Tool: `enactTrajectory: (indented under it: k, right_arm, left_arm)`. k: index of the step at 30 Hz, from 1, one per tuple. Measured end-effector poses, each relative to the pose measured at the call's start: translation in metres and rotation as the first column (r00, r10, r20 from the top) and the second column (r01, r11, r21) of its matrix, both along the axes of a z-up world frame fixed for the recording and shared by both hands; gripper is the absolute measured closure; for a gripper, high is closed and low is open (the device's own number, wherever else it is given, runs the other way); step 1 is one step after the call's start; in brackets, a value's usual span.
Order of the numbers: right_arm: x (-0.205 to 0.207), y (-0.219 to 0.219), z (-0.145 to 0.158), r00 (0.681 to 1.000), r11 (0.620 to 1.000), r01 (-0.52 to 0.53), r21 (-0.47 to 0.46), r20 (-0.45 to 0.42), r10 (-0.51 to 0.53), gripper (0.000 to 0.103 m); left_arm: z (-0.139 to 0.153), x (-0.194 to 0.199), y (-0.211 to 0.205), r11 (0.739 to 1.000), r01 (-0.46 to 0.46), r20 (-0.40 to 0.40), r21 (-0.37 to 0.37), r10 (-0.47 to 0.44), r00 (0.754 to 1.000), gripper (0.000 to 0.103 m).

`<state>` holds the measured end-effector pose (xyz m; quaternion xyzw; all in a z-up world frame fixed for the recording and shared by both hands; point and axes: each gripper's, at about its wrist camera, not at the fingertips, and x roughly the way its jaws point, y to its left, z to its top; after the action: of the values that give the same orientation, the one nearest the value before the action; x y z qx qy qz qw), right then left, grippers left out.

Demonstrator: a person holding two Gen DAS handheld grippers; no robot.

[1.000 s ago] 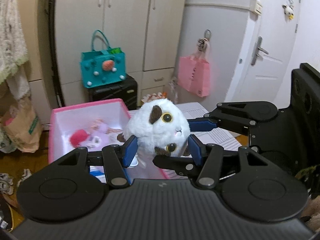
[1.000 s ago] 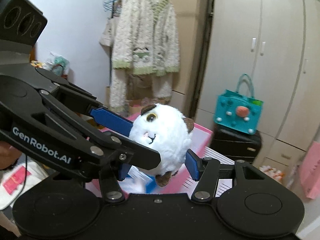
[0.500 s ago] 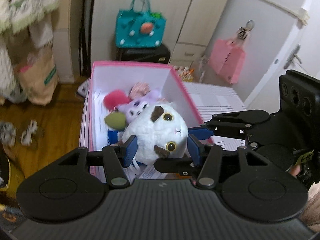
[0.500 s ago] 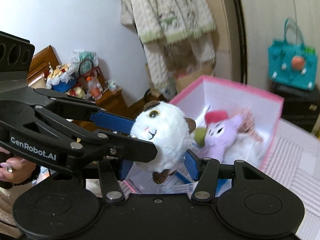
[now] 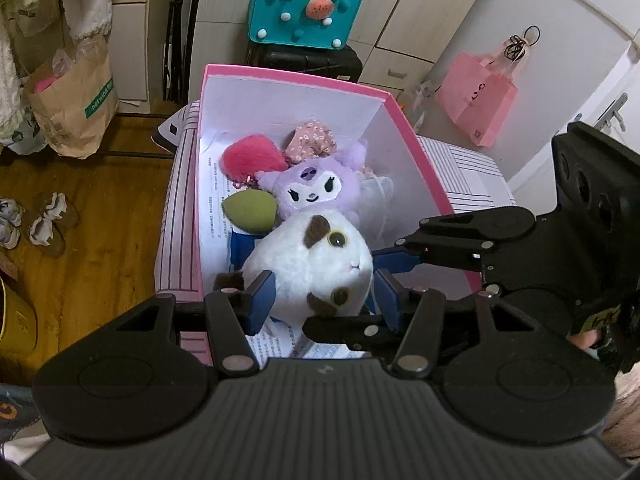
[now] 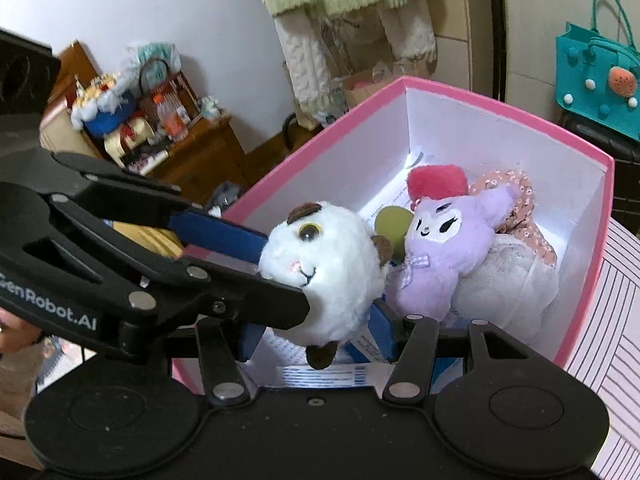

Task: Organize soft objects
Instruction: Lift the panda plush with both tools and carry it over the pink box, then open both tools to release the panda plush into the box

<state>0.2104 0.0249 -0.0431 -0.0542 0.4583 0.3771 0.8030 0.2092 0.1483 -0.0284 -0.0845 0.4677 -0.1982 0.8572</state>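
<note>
Now both grippers have their blue fingers pressed against one round white plush toy (image 5: 316, 268), from crossing directions. The left gripper (image 5: 322, 294) pinches it between its two fingers, and the right gripper (image 6: 316, 336) pinches the same toy, one finger on each flank. The toy sits between the fingertips of both, roughly ball-shaped with no clear long axis, so neither hand is nearer than the other.

Directly beyond and below the fingertips lies the open pink box (image 5: 296, 76). Inside it, just past the toy, are a purple plush (image 5: 316, 194), a red fluffy pompom (image 5: 250, 158), a green egg-shaped sponge (image 5: 250, 210) and a floral fabric piece (image 5: 312, 140). The white toy hangs over the near end of the box, touching or almost touching the purple plush. Judging by this, the coming move is a short drop straight down into the free near corner, followed by both pairs of fingers spreading.
</note>
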Motion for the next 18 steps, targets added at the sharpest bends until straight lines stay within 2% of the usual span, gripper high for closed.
enactTrajectory:
  k: [4,6,11,16,18]
  right_arm:
    - [0.007,0.005,-0.003,1.0,0.998,-0.023,-0.063,0.01,0.024,0.041]
    - [0.008,0.005,-0.004,0.999,0.996,-0.035,-0.077,0.012,0.036,0.041]
    - [0.005,0.006,-0.01,0.999,0.993,-0.046,-0.105,0.022,0.048,0.041]
    - [0.003,-0.001,-0.004,0.999,0.996,-0.036,-0.087,0.037,0.039,0.041]
    - [0.0,-0.009,0.001,0.998,0.998,-0.032,-0.062,0.049,0.035,0.041]
  left_arm:
    - [-0.003,0.0,-0.003,0.999,0.013,0.024,0.04,-0.014,1.0,0.061]
    - [-0.007,0.0,-0.004,0.999,0.028,0.017,0.036,-0.029,0.999,0.067]
    - [-0.011,0.001,-0.007,0.998,0.035,0.014,0.044,-0.035,0.999,0.069]
    - [-0.003,-0.009,-0.008,0.993,0.0,0.096,0.118,-0.011,0.995,0.068]
    - [0.003,-0.015,-0.006,0.993,-0.008,0.124,0.12,-0.008,0.992,0.068]
